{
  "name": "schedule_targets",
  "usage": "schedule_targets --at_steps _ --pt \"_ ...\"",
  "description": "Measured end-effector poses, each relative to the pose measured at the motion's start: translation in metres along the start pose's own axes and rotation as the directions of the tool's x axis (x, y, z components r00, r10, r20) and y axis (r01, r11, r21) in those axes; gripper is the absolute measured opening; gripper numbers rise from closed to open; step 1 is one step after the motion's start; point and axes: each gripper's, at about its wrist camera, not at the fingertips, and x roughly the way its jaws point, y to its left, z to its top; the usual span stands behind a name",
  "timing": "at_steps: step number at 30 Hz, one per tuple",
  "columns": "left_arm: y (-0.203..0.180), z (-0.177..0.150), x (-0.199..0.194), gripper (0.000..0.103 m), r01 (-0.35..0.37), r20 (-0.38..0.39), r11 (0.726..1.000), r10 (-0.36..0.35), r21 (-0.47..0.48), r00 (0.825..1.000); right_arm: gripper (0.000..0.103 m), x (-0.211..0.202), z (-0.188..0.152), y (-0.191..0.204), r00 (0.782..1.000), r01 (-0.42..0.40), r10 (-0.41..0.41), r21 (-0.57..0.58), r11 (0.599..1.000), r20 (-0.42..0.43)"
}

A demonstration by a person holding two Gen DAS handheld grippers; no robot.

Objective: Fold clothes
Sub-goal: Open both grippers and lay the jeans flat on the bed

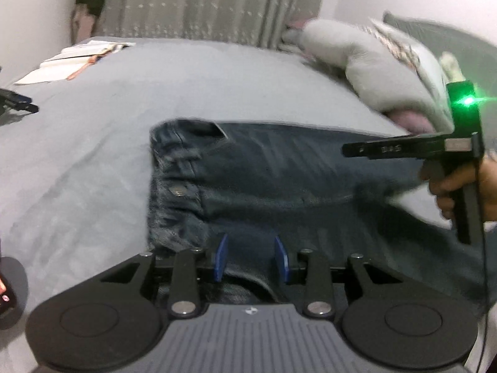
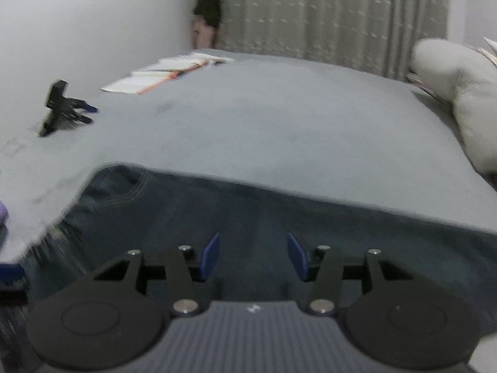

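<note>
text: "DAS", blurred | on: right gripper point(image 1: 413, 149) side | other text: none legible

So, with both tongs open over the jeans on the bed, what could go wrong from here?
1. Both the left tongs and right tongs hang open over the jeans; denim looks thick, so a shallow pinch might slip.
2. The waistband end is bunched, so a fold may turn out uneven.
3. The grey pillow lies near the far edge of the jeans, and a swung leg could catch it.
</note>
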Motion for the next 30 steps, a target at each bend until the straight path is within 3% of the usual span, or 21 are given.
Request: schedule_targets --at_steps 7,12,19,22,24,27,30 --pt "-0.007 -0.008 0.011 0.035 -0.024 -0.026 0.998 0.026 0.056 0.999 0.048 0.016 -0.047 -0.026 0.998 0.044 -0.043 0.016 0.999 -0.039" --pt "-0.011 -0.007 0.014 0.036 -0.046 -0.039 0.994 0.050 0.102 0.998 0.054 -0.007 -0.057 -0.017 0.998 0.070 -0.070 0.001 0.998 -0.003" --pt "-0.011 0.011 -0.002 0.041 -0.033 0.027 0.999 0.033 0.022 0.999 0.077 -0.042 -0.069 -0.003 0.993 0.108 -0.107 -0.018 0.994 0.050" --pt "-0.023 0.013 -0.005 0.042 0.005 0.060 1.000 -0.007 0.023 0.998 0.077 -0.057 -0.074 0.003 0.990 0.124 -0.122 -0.026 0.992 0.073" --pt "-0.039 0.011 -0.006 0.045 0.070 0.082 0.996 -0.074 0.046 0.994 0.077 -0.071 -0.083 0.010 0.989 0.119 -0.116 -0.022 0.993 0.091" --pt "-0.069 0.003 0.004 0.046 0.131 0.061 0.984 -0.140 0.122 0.988 0.077 -0.092 -0.107 0.025 0.991 0.086 -0.083 -0.029 0.996 0.101" --pt "-0.086 -0.008 0.018 0.046 0.133 0.023 0.974 -0.139 0.181 0.990 0.077 -0.102 -0.128 0.030 0.991 0.102 -0.097 -0.055 0.993 0.089"
